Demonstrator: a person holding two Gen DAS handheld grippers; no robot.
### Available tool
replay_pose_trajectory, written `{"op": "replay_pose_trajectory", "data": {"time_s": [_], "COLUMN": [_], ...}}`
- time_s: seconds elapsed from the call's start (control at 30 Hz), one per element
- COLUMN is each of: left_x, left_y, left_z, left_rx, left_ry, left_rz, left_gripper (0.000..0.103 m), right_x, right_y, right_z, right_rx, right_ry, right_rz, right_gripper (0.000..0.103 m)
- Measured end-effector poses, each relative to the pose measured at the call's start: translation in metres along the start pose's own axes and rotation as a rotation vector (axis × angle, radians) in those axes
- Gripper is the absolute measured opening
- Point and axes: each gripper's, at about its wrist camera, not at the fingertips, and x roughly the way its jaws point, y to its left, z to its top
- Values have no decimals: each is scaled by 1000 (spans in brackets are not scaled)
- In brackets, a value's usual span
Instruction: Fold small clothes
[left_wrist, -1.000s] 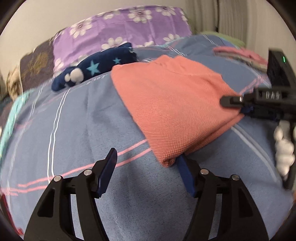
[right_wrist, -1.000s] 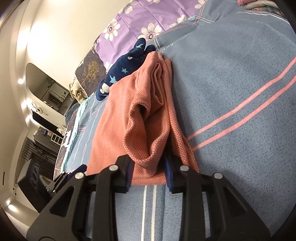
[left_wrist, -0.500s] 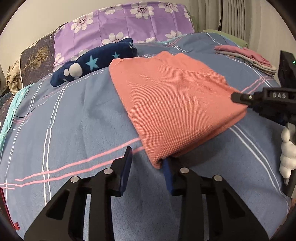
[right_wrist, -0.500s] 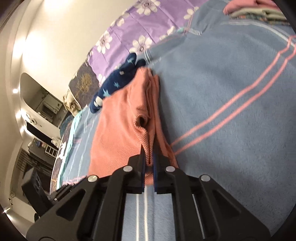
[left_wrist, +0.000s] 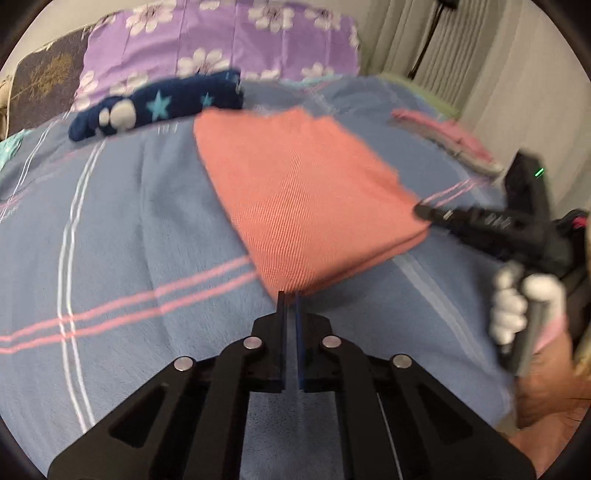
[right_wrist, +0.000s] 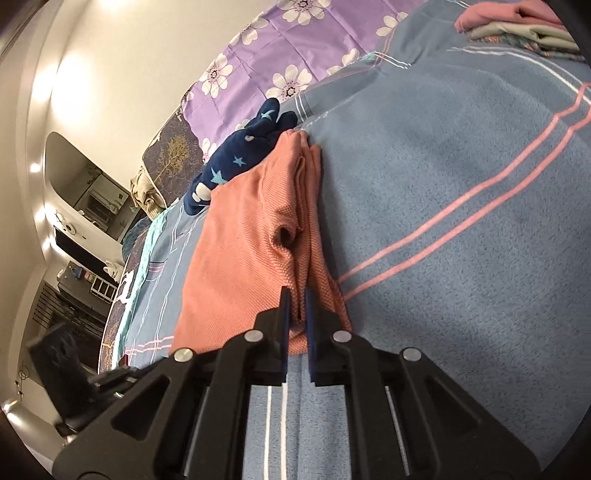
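Note:
A coral knit garment (left_wrist: 306, 192) lies folded on the blue striped bedcover (left_wrist: 122, 229). My left gripper (left_wrist: 290, 295) is shut, its blue pads pinched at the garment's near corner; this view is blurred. My right gripper (right_wrist: 295, 297) is shut on the layered edge of the coral garment (right_wrist: 240, 251), with cloth showing between the pads. In the left wrist view the right gripper (left_wrist: 424, 212) reaches in from the right to the garment's right corner, held by a white-gloved hand (left_wrist: 517, 306). The dark shape at the lower left of the right wrist view is too dim to make out.
A navy star-print garment (left_wrist: 155, 105) lies behind the coral one, against a purple flowered pillow (left_wrist: 221, 44). A stack of folded pink and grey clothes (right_wrist: 517, 22) sits at the bed's far right, near curtains (left_wrist: 461, 55). Room furniture shows beyond the bed's left side.
Both pairs of jaws have come together, the left from wide open onto the garment's near corner, the right onto its folded edge. The left gripper has tilted up and shifted.

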Motion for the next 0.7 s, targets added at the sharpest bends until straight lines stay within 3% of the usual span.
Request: {"op": "replay_pose_trajectory", "data": {"time_s": [0.13, 0.23, 0.3, 0.43, 0.5, 0.7], "left_x": [-12, 22, 60, 65, 65, 65], "left_y": [-14, -25, -25, -27, -26, -25], "left_z": [17, 22, 13, 6, 6, 6], "left_rx": [77, 121, 130, 125, 116, 100], "left_ry": [-80, -20, 80, 43, 48, 34], "left_rz": [-4, -3, 39, 48, 37, 50], "left_gripper": [4, 6, 8, 9, 9, 10], "right_x": [-9, -8, -4, -11, -18, -5], "right_y": [8, 7, -3, -22, -15, 54], "right_z": [4, 4, 0, 0, 7, 42], "right_rx": [-31, -60, -43, 12, -37, -290], "right_ry": [-29, -32, -15, 0, -33, -39], "right_rz": [9, -58, -151, -156, -178, -93], "right_gripper": [7, 7, 7, 7, 7, 11]}}
